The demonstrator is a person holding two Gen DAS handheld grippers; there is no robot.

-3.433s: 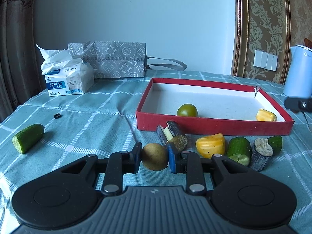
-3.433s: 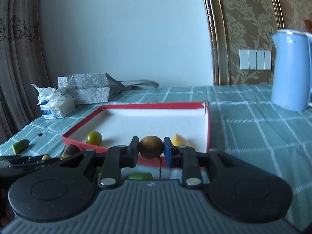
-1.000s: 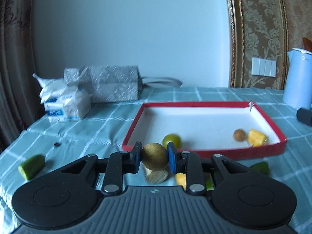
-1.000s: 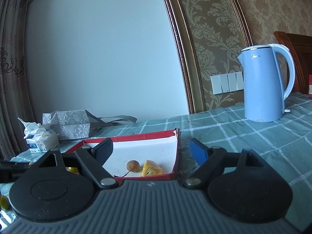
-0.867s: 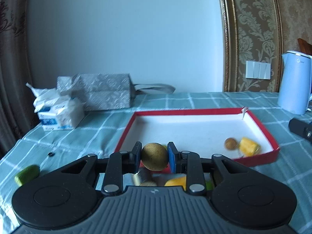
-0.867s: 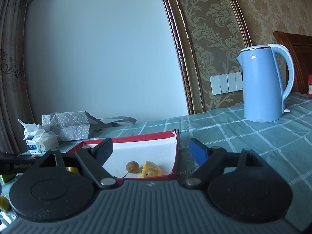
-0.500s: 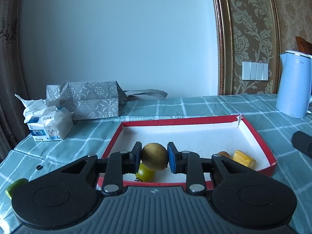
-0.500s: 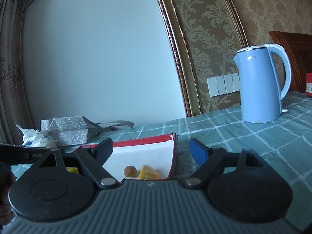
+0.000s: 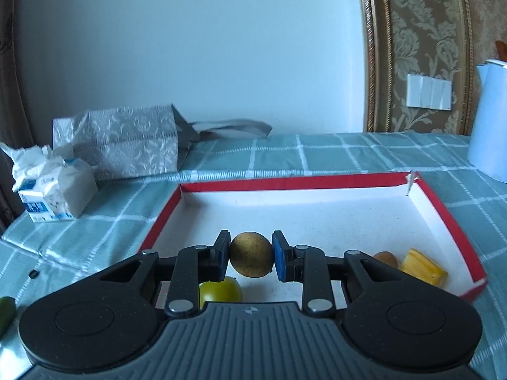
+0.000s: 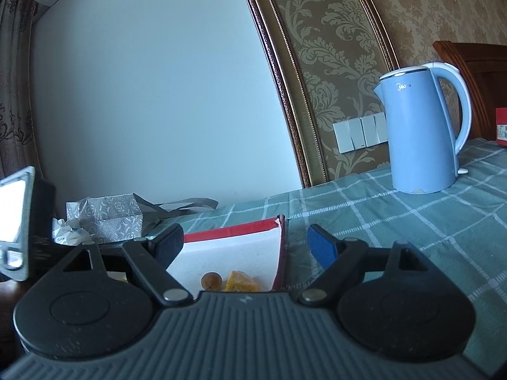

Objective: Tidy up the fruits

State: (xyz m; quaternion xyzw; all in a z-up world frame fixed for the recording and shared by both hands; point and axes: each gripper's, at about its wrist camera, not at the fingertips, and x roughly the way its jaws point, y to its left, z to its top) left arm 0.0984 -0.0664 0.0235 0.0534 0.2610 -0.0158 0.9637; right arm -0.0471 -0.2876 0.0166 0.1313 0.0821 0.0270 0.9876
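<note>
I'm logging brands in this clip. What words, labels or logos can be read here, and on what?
"Midea": faint brand mark near the top of the blue kettle, barely legible.
Tissue pack: blue label print too blurred to read.
Red box at the right edge: white label too small to read.

Left gripper (image 9: 251, 255): jaws drawn close together, the two blue pads (image 9: 279, 255) pressing on opposite sides of a small round brown fruit (image 9: 251, 254), which is held clear of the surface below; the gripper points forward and tilts downward. Right gripper (image 10: 245, 242): jaws spread wide apart, nothing between them, pointing nearly level.
</note>
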